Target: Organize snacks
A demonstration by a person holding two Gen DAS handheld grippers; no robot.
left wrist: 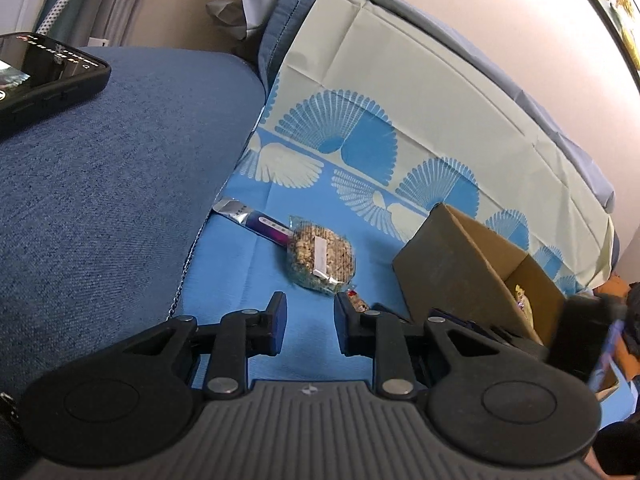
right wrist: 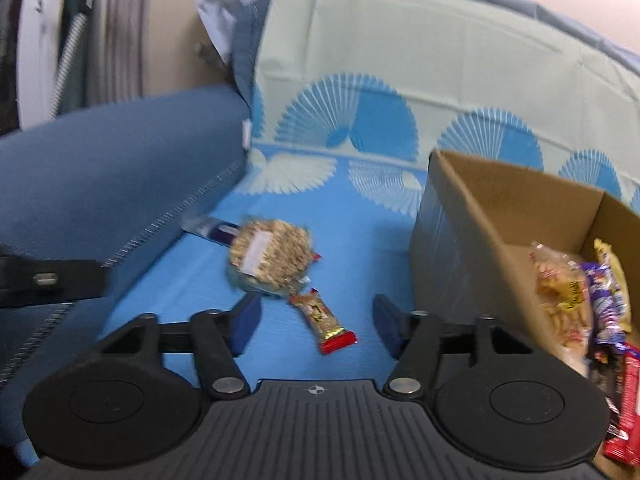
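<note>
Snacks: clear round cereal pack (right wrist: 270, 258), red-ended bar (right wrist: 322, 320) between open right hand-held gripper (right wrist: 316, 326).

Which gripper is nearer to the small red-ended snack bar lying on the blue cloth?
Right. The right gripper has the snack bar lying between its open jaws. The left gripper is beside it: only the bar's end shows past its right-hand jaw.
</note>
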